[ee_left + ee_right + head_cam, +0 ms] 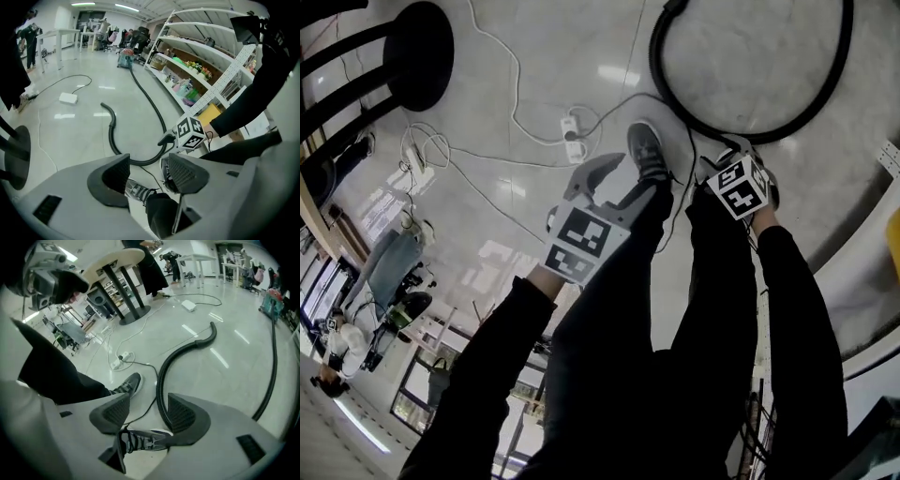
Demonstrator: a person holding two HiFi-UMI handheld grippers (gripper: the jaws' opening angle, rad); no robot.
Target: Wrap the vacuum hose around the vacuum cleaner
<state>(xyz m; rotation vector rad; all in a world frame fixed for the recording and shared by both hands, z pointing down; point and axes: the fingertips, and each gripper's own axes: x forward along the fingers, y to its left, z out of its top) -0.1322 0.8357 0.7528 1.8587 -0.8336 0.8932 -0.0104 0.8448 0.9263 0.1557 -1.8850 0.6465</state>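
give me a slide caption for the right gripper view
Open right gripper poised above black vacuum hose looping across the floor

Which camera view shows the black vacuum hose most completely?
The left gripper view: the hose runs from the far vacuum cleaner to its curved end. The right gripper view hides its middle behind the claw; the head view cuts its loop at the top edge.

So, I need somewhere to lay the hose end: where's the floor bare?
Bare floor lies inside the hose loop, and between that loop and the white cable. It is crowded around the power strip and by the shoes.
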